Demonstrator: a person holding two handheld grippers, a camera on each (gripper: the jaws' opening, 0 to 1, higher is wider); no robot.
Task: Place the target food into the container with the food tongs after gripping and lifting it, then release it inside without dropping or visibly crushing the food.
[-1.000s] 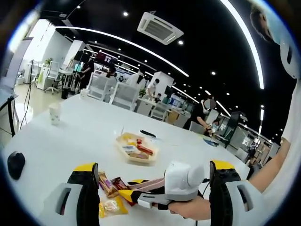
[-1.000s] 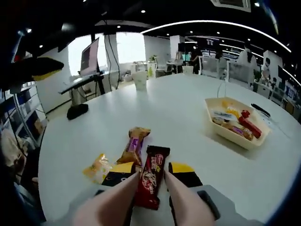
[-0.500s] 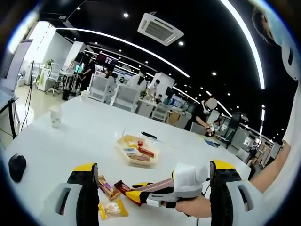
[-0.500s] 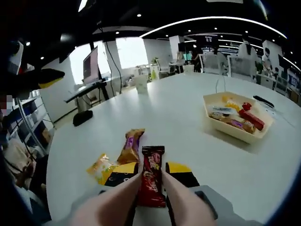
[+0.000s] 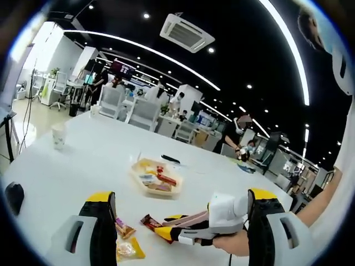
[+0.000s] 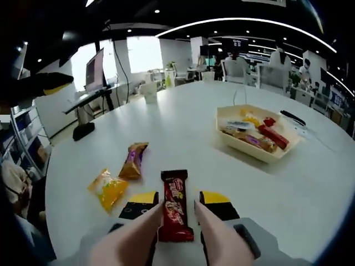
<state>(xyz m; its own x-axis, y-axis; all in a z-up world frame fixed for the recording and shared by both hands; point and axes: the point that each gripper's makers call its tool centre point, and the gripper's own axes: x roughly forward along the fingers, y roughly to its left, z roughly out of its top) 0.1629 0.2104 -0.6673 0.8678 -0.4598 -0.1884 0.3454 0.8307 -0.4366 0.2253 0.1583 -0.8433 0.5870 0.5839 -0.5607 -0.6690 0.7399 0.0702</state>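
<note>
**Three snacks out, one between my tongs**

Three wrapped snacks lie on the white table [image 6: 233, 188], and the dark red bar [image 6: 174, 204] is the one that matters. In the right gripper view it sits between the two pink tong arms I drive with my right gripper [image 6: 177, 219], its long axis running straight away from me, in line with the tongs. The arms flank it closely on both sides; whether they are pressing the wrapper or only bracketing it, I cannot tell, nor whether the bar has left the table.

Taking the bar as my landmark: the purple-and-gold bar [image 6: 133, 159] lies beyond it to the left, the yellow packet [image 6: 108, 188] is further left and nearer me, and the cream tray [image 6: 256, 158], already holding several wrapped snacks, stands well beyond it to the right.

So the coming carry, as I judge it, goes forward and to the right, lifting the bar lengthwise over the tray's near wall.

My left gripper [image 5: 180, 219] hangs above the table with its jaws spread wide and nothing in them; it looks down on the right gripper. The right is clearly the nearer one.
</note>
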